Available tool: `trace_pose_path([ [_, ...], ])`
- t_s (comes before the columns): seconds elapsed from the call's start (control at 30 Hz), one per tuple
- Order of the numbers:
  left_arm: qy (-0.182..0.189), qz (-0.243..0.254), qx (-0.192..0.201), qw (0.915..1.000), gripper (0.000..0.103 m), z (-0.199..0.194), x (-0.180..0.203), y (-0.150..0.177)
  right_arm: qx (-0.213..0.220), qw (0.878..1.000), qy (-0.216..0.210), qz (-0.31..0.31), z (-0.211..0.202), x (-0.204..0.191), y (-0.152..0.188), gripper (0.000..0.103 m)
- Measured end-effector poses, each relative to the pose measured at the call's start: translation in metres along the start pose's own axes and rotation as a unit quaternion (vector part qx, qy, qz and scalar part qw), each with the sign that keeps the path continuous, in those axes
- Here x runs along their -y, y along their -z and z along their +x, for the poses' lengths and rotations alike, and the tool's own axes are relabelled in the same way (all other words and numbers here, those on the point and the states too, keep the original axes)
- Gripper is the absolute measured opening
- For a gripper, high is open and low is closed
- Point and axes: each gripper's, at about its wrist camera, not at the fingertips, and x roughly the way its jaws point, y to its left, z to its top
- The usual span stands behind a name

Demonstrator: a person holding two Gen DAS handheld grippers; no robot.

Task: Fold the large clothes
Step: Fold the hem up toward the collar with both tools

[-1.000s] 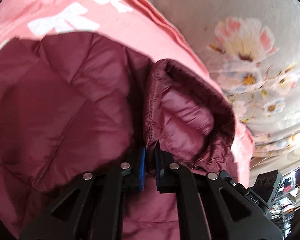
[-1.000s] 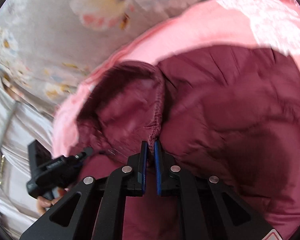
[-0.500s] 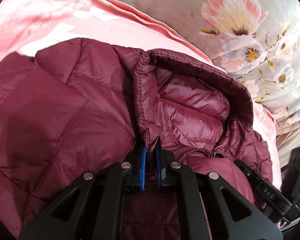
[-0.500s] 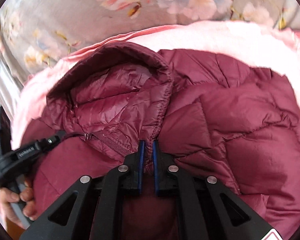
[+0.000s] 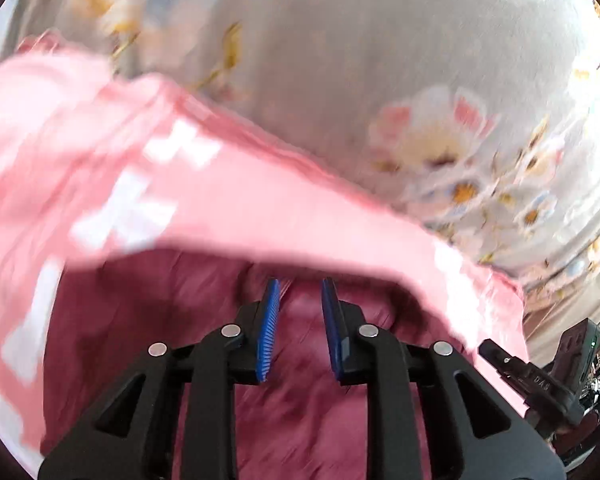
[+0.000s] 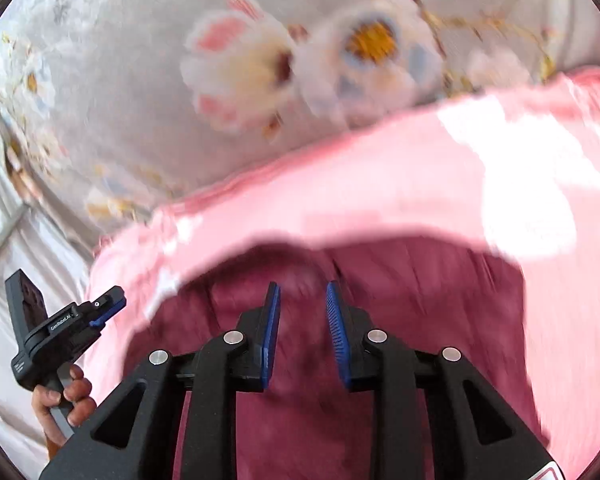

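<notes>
A maroon quilted puffer jacket (image 5: 148,320) lies on a pink blanket (image 5: 240,200) with white bow prints. It also shows in the right wrist view (image 6: 420,300). My left gripper (image 5: 300,292) is open, its blue pads just above the jacket, holding nothing. My right gripper (image 6: 302,296) is open too, over the jacket, empty. The hood is blurred and hard to make out. The views are motion-blurred.
A grey floral bedsheet (image 5: 380,60) lies under and beyond the blanket, also seen in the right wrist view (image 6: 140,60). The other gripper shows at the right edge of the left wrist view (image 5: 540,376) and, hand-held, at the left of the right wrist view (image 6: 60,328).
Both grippers were shut on the jacket's hood edge and have opened, letting it go. Both have pulled back, so less of the jacket and more blanket and sheet show.
</notes>
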Motion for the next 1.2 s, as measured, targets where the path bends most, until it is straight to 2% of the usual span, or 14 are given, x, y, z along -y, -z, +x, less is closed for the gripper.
trace_pose_path([
  [0.07, -0.013, 0.002, 0.015, 0.9998, 0.024, 0.012, 0.019, -0.022, 0.000, 1.000, -0.007, 0.016, 0.016, -0.006, -0.018, 0.025],
  [0.13, -0.011, -0.019, -0.003, 0.9998, 0.025, 0.041, 0.031, -0.043, -0.002, 0.999, -0.007, 0.035, 0.038, -0.011, -0.030, 0.025],
  [0.23, -0.026, -0.046, -0.038, 0.9979, 0.025, 0.078, 0.028, -0.050, -0.015, 0.999, 0.006, 0.050, 0.073, -0.012, -0.032, 0.025],
  [0.37, -0.057, -0.068, -0.096, 0.9914, 0.024, 0.120, 0.006, -0.025, -0.060, 0.997, 0.018, 0.049, 0.106, -0.005, -0.009, 0.025],
  [0.47, -0.050, -0.071, -0.115, 0.9896, 0.024, 0.121, -0.006, -0.005, -0.082, 0.996, 0.018, 0.029, 0.110, -0.001, 0.010, 0.025],
  [0.6, -0.052, -0.040, -0.129, 0.9895, 0.021, 0.115, -0.016, 0.024, -0.102, 0.994, 0.026, -0.005, 0.109, 0.002, 0.034, 0.024],
  [0.87, -0.049, -0.004, -0.120, 0.9916, 0.005, 0.110, -0.032, 0.052, -0.113, 0.991, 0.054, -0.043, 0.114, 0.013, 0.058, 0.006],
  [1.03, -0.034, 0.000, -0.099, 0.9945, 0.001, 0.111, -0.040, 0.058, -0.096, 0.989, 0.083, -0.077, 0.117, 0.005, 0.066, 0.005],
  [1.2, -0.039, 0.011, -0.084, 0.9956, 0.001, 0.110, -0.036, 0.063, -0.082, 0.975, 0.148, -0.141, 0.123, -0.016, 0.073, 0.005],
])
